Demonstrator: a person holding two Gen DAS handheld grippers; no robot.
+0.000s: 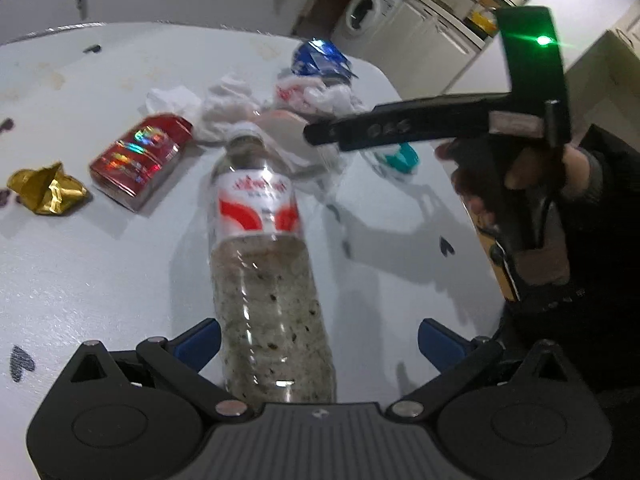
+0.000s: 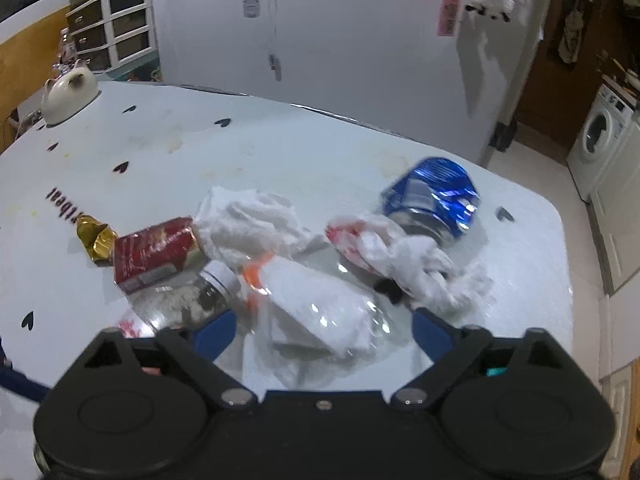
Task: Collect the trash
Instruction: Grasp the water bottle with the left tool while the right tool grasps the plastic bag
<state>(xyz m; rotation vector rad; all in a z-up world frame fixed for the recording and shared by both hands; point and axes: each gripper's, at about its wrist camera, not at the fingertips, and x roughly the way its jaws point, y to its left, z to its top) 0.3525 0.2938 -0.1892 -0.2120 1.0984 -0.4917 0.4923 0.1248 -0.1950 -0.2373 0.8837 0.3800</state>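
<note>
A clear plastic bottle (image 1: 260,256) with a red and white label lies on the white table (image 1: 80,264), its base between the open blue pads of my left gripper (image 1: 320,346). Behind it lie a red box (image 1: 140,160), a gold wrapper (image 1: 46,189), crumpled white tissues (image 1: 228,112) and a blue foil wrapper (image 1: 320,58). My right gripper (image 2: 322,330) is open over a crushed clear bottle with an orange cap (image 2: 316,312). The bottle's white cap (image 2: 220,276), the red box (image 2: 154,254) and the blue wrapper (image 2: 434,196) show there too.
A white ceramic pot (image 2: 68,94) stands at the table's far left corner. A washing machine (image 2: 600,140) and white cabinets stand to the right beyond the table edge. A teal item (image 1: 402,158) lies under the right gripper's arm.
</note>
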